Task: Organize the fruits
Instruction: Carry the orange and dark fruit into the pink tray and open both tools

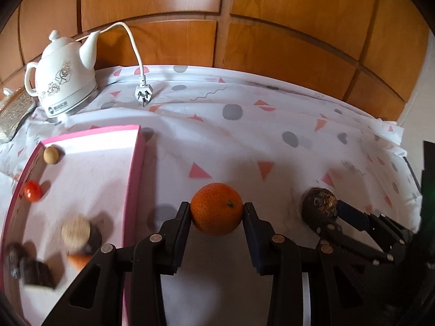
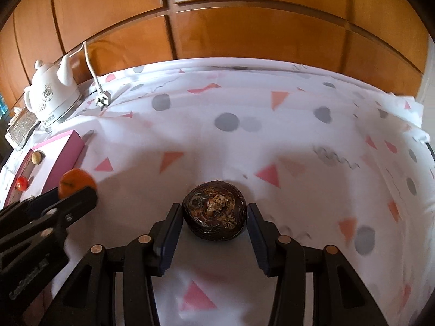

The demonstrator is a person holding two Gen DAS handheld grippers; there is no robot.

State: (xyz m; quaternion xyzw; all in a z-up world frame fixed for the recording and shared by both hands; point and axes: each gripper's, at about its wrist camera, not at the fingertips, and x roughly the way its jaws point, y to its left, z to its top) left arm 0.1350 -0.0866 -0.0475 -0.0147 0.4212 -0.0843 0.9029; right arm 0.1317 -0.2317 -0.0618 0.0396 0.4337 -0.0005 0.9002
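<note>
Both wrist cameras sat low and close over the patterned tablecloth, facing 12 o'clock toward the wooden panelling, sharing the kettle at 10 o'clock

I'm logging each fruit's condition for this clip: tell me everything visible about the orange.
The orange is small, round and bright, with pitted skin and a dark stem nub facing the camera, slightly right. It looks whole and unpeeled. It sits between the two fingers of the left claw, which touch it on both sides. Whether it rests on the patterned tablecloth or is lifted is unclear. It lies right of the pink box, outside it.
</note>
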